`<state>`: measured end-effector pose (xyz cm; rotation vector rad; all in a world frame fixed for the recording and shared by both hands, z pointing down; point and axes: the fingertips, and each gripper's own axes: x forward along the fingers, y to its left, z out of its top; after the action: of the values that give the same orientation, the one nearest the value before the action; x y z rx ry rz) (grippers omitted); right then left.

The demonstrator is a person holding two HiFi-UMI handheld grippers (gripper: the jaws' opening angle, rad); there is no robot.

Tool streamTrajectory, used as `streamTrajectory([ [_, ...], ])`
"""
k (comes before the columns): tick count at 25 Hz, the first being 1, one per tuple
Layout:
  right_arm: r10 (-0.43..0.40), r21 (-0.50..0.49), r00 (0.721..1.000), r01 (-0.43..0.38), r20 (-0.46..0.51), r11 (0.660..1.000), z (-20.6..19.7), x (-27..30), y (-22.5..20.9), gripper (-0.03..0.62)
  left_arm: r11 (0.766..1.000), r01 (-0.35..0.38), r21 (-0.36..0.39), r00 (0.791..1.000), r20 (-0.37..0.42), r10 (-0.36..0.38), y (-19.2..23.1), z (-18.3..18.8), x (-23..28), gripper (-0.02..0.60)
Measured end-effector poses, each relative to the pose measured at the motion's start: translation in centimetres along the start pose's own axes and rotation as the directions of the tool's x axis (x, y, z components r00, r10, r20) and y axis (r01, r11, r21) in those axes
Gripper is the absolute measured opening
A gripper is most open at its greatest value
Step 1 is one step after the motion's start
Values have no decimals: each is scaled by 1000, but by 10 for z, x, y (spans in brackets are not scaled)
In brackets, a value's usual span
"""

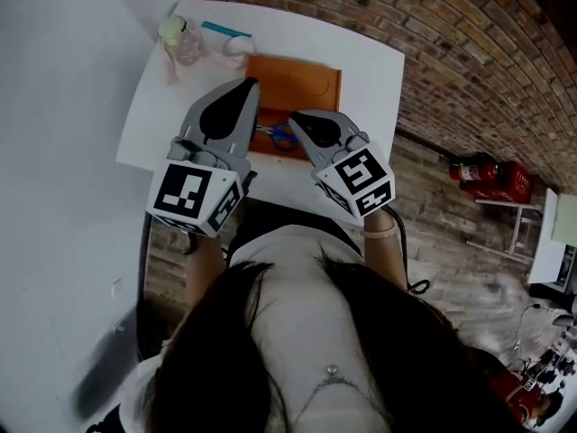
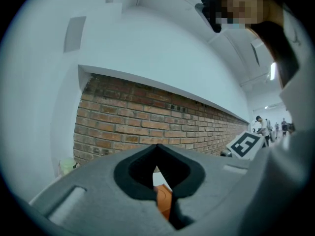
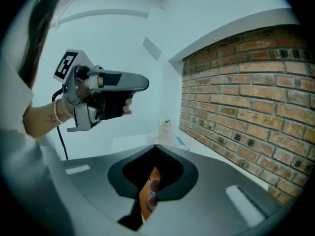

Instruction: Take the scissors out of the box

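A white table [image 1: 379, 70] stands beside a brick wall [image 1: 469, 34]. On it lies an orange box [image 1: 311, 79] with the blue-handled scissors [image 1: 281, 136] inside, near its front edge. The left gripper [image 1: 250, 85] hangs over the box's left side, its jaws closed together on nothing. The right gripper [image 1: 296, 117], also pressed shut and empty, tilts down just beside the scissors and partly covers them. Behind the box sit a clear jar [image 1: 183, 40] and a blue pen-like stick [image 1: 225, 29]. A red extinguisher [image 1: 478, 168] shows well off to the right.
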<state>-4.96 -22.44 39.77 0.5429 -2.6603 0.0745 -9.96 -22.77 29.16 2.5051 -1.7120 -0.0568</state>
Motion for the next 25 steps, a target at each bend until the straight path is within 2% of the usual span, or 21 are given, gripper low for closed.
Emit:
streamTrajectory([
  [12,77,-8,989,-79,-125,997,-39,30,-4,20,997,-80,-22,997,1,81,26,-5,5,0],
  [25,150,-16,961,-157,-231,987,-74,45,-10,40,990,-136,-32,991,-1,136,36,-10,18,0],
])
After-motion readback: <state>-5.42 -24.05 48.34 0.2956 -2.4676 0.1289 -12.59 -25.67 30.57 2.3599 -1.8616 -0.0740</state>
